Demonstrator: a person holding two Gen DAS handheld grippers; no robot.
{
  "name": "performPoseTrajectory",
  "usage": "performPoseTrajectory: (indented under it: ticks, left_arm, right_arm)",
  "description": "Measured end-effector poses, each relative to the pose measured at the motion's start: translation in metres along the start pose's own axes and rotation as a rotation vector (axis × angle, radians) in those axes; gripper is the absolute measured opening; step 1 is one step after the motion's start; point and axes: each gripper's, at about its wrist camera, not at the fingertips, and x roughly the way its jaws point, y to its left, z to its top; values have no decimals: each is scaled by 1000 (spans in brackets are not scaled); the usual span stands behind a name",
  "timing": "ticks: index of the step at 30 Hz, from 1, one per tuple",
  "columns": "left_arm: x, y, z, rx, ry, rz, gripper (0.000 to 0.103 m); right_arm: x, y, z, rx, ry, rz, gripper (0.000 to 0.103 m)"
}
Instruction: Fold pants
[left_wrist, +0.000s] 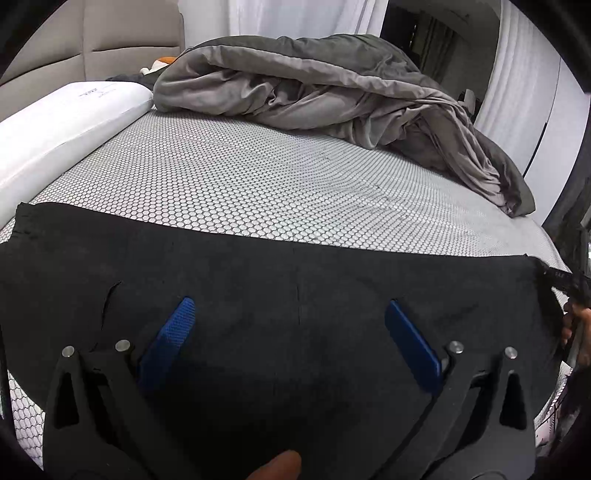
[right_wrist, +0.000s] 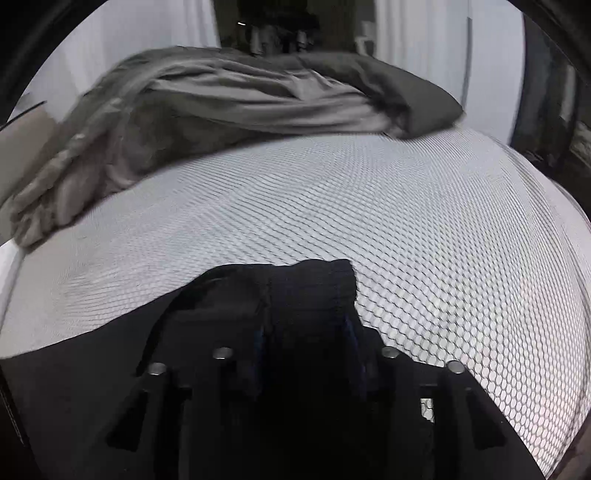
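With the pants (left_wrist: 295, 295) spread flat along the near edge of the bed (left_wrist: 258, 184), keep the left hand-held gripper (left_wrist: 290, 314) wide open and empty above them while the right hand-held gripper (right_wrist: 306, 325) clamps the bunched waistband end squarely.

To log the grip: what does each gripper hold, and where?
Right gripper: black pants by a bunched edge. Left gripper: open, holding nothing.
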Motion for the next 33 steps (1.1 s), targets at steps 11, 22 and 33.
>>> performPoseTrajectory:
  ticks: [11, 22, 33]
  left_arm:
    - [-5, -32, -11, 115, 12, -38, 102]
    - [15, -105, -71, 460, 180, -103, 102]
    - [15, -26, -57, 325, 240, -33, 97]
  right_arm:
    - [-72, -4, -22, -60, -116, 146, 96]
    - [-79, 162, -163, -517, 77, 394, 98]
    - [-52, 27, -122, -397, -43, -47, 99]
